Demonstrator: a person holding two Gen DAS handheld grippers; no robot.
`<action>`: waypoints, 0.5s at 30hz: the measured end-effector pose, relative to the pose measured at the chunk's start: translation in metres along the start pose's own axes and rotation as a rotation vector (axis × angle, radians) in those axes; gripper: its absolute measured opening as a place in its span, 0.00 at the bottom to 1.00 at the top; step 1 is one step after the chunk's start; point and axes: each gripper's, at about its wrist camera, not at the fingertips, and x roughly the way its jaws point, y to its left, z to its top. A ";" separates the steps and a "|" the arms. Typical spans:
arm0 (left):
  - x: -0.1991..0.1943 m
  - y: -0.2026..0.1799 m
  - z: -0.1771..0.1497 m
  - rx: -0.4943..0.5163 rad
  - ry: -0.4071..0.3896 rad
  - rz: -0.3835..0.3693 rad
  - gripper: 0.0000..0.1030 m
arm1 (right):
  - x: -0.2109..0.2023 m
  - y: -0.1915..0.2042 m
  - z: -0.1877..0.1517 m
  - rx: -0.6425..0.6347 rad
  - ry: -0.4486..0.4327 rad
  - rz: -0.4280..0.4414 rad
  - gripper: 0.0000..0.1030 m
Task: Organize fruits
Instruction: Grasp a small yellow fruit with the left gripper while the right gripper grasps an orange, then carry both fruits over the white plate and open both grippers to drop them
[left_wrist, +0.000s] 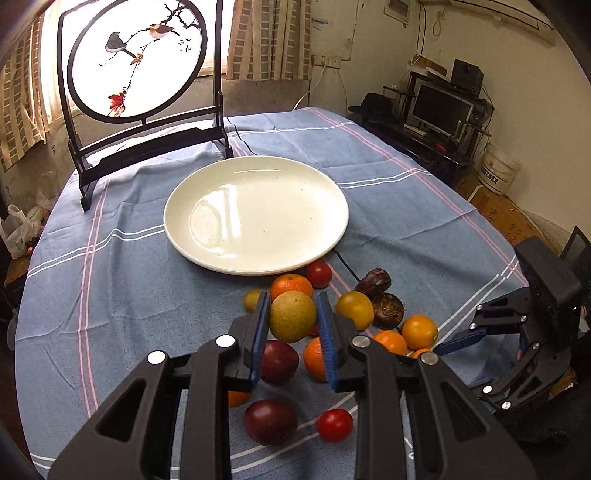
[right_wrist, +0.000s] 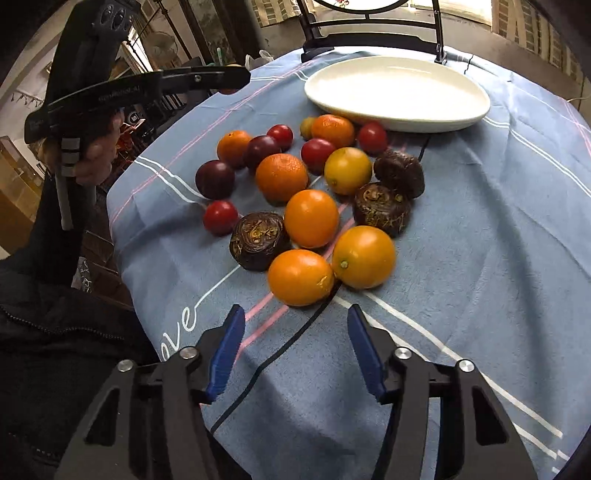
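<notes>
- A greenish-yellow round fruit (left_wrist: 292, 316) sits clamped between the blue pads of the left gripper (left_wrist: 291, 325), whose fingers (left_wrist: 258, 332) press on its two sides; it is held above the heap of other fruit.
- The heap lies on the surface just in front of the white plate (left_wrist: 207, 192), which holds no fruit.
- In the heap are several oranges (right_wrist: 311, 218), yellow-orange citrus (right_wrist: 364, 256), dark purple plums (right_wrist: 215, 179), small red tomatoes (right_wrist: 221, 217) and three brown, rough-skinned fruits (right_wrist: 381, 208), most of them touching one another.
- One orange fruit (right_wrist: 300, 277) lies nearest the right gripper, touching a yellow one beside it.
- The right gripper (right_wrist: 295, 354) hangs over bare cloth just short of the heap, its fingers (right_wrist: 364, 354) moderately apart with nothing between them; they touch no fruit.
- In the right wrist view the left gripper shows at the upper left, gripped by a hand (right_wrist: 94, 155) with a dark sleeve (right_wrist: 55, 350) below it.
- The surface wears a blue tablecloth (left_wrist: 122, 295) with white and pink stripes.
- Behind the plate stands a round painted screen (left_wrist: 136, 59) with birds on a branch, in a dark frame.
- A thin black cable (right_wrist: 280, 350) runs across the cloth under the fruit.
</notes>
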 end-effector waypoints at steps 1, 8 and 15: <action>0.000 -0.001 0.000 0.002 0.001 0.001 0.24 | 0.004 -0.001 0.001 0.012 -0.004 0.007 0.50; -0.003 -0.003 -0.006 0.011 0.000 0.003 0.24 | 0.001 0.009 0.004 -0.065 -0.058 -0.002 0.38; 0.010 0.003 0.017 -0.001 -0.009 0.009 0.24 | -0.038 0.007 0.041 -0.156 -0.180 -0.121 0.38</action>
